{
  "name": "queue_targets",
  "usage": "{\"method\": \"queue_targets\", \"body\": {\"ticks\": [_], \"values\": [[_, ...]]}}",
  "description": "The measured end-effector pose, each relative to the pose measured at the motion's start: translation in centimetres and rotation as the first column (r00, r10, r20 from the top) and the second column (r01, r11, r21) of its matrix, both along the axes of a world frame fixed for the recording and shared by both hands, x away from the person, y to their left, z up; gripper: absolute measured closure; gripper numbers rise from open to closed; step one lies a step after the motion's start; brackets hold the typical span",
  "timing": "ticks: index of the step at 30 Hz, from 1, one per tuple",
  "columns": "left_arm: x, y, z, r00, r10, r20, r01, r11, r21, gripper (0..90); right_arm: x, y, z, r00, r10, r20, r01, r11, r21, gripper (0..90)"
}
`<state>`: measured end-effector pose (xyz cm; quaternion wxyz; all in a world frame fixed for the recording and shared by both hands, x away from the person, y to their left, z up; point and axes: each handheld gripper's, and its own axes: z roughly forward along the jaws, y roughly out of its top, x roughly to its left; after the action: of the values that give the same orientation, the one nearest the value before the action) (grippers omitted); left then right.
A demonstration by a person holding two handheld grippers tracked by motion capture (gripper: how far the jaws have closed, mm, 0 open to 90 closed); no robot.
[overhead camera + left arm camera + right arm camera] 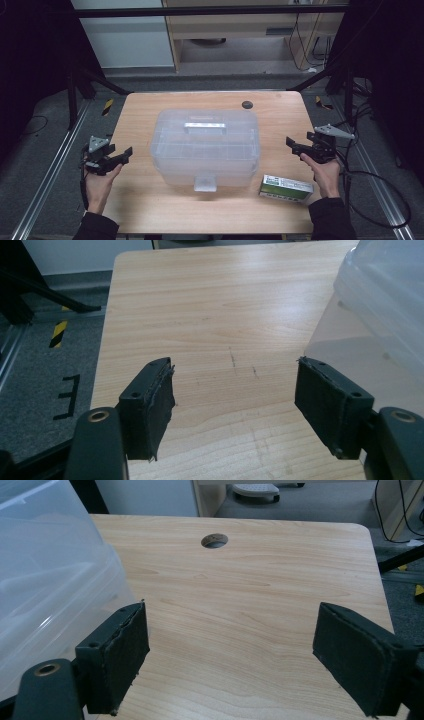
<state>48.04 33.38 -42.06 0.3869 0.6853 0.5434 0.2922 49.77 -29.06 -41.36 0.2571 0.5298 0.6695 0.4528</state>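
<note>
— How many things are on the table [150, 210]?

— Two. One clear plastic box [205, 147] with a lid, sitting in the middle, and one small green and white carton [285, 188] lying flat near the front edge, just right of the box's front corner. The table also has one round hole [247, 105] near its far edge.

— Anything on the box itself?

— One handle [204, 126] on the lid, and one latch [205, 182] hanging at the middle of the front wall. The lid is down.

— And the grippers?

— Two, one in each hand. The left gripper [120, 158] is at the table's left edge, pointed toward the box and apart from it. The right gripper [296, 146] is off the box's right end, above the carton's far side, touching neither.

— How do the jaws stand?

— Both pairs are spread wide with nothing between them. In the left gripper view, bare wood shows between the two pads [150, 405] and the box [385, 300] sits to the right. In the right gripper view, the box [50, 580] is at the left, just beside one pad [117, 655], and the hole [214, 540] lies ahead.

— Hands?

— Two, a left hand [100, 187] and a right hand [325, 175], both in dark sleeves.
</note>
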Motion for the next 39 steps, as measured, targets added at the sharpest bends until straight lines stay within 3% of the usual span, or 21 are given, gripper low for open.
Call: {"method": "queue_targets", "body": {"ticks": [10,23,26,35,39], "values": [[-0.2,-0.1,1.2,0.9996,-0.021,0.02,0.02,0.9993,0.031,30.1,0.1,0.1,-0.2,0.9995,0.024,-0.02,-0.024,1.0,-0.002,9.1],[-0.5,-0.7,3.3,0.9962,-0.071,0.05,0.07,0.9973,0.022,30.3,0.3,0.6,-0.5,0.9972,0.053,-0.054,-0.055,0.998,-0.032,3.6],[-0.5,-1.0,3.9,0.9931,-0.106,0.051,0.104,0.9939,0.037,30.5,0.2,0.7,-0.3,0.9972,0.053,-0.053,-0.056,0.997,-0.055,1.4],[0.0,-2.1,4.5,0.9882,-0.145,0.049,0.142,0.988,0.062,30.0,0.0,1.0,0.1,0.9984,0.042,-0.038,-0.045,0.995,-0.086,0.5],[0.4,-2.7,5.5,0.9822,-0.179,0.058,0.173,0.981,0.088,29.4,-0.2,1.1,0.3,0.9979,0.047,-0.044,-0.052,0.989,-0.138,2.6]]}}
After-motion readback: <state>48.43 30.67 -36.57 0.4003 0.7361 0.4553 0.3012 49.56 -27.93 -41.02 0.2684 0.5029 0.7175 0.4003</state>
